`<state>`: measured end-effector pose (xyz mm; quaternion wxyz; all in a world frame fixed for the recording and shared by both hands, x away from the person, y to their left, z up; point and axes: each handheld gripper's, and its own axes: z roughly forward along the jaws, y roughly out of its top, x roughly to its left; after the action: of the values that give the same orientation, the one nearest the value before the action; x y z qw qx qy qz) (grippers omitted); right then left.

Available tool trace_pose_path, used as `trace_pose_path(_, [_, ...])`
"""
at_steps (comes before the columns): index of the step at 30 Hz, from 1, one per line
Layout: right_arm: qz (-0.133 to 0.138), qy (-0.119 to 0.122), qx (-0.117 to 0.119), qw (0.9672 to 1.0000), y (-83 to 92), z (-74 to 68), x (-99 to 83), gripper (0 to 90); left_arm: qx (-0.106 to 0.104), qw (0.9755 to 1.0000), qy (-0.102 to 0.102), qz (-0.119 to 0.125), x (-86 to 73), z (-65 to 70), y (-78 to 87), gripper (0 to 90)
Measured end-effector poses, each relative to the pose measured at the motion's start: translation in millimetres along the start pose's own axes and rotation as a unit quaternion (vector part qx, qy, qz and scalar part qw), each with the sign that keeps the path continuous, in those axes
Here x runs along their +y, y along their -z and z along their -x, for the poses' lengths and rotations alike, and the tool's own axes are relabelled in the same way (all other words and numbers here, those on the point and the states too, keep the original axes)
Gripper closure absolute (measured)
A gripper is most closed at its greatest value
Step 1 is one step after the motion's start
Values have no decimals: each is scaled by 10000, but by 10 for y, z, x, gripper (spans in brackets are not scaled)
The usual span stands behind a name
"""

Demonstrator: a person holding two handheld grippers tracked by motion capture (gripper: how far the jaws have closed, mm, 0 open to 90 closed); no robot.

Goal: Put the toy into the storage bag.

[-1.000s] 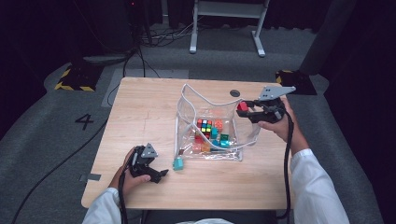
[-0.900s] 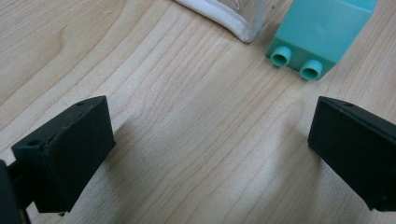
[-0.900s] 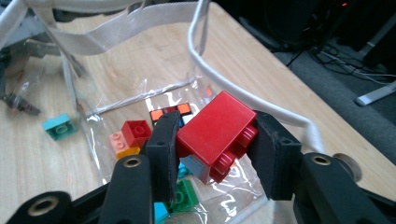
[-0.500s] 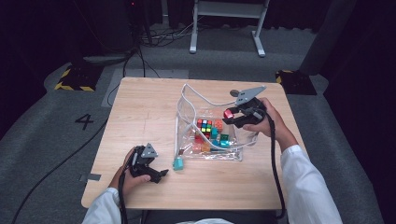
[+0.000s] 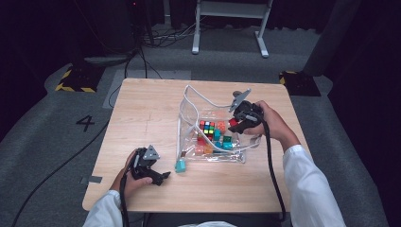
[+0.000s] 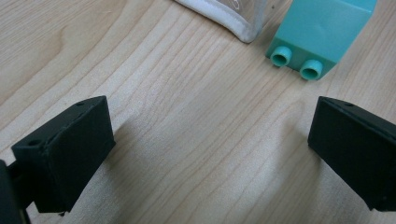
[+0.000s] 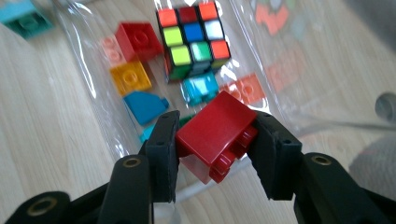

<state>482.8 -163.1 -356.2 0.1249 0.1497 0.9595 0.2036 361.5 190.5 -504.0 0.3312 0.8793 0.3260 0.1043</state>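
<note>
Packing loose toy blocks into a clear pouch point(image 5: 189, 111) on the counter point(image 5: 142, 109), judged from the layout; step in hand: delivery of one red block point(image 7: 217, 133) to the pouch mouth.

Left: left gripper point(image 5: 161, 177) resting low near the counter's near edge, fingers point(image 6: 65, 149) spread wide apart with bare wood between them, gripping and touching nothing. Just ahead of those fingers, a teal block point(image 6: 322, 32) lying on the counter, studs turned toward the camera, just beside the pouch's white-trimmed corner point(image 6: 233, 21) and outside it.

Centre: pouch lying flat, holding a colour-faced puzzle cube point(image 7: 194, 37) together with red, orange, blue and teal pieces visible through the plastic.

Right: right gripper point(image 5: 235, 124) poised over the pouch's right part, fingers point(image 7: 163, 149) partly closed and clamped on the red block, one pad on each opposite side face, block tilted with its hollow underside toward the camera. Whether the block already sits inside the opening or above the plastic: cannot tell.

Next move, as a judgement: lowering past the plastic rim, then parting the fingers to drop the block clear of the cube; teal block apparently left to collect.
</note>
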Motion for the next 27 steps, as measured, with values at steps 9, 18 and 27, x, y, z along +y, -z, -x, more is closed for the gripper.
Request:
trace_pose_path(9, [-309, -86, -77, 9995, 7, 51, -204, 552, -2, 10000, 1, 0, 0, 0, 0, 3])
trace_pose_path(18, [-295, -125, -87, 9994, 34, 35, -299, 550, -4, 10000, -1, -5, 1, 0, 1, 3])
trace_pose_path(27, [377, -288, -117, 9988, 141, 35, -342, 425, -14, 10000, 26, 11, -1, 2, -4, 3])
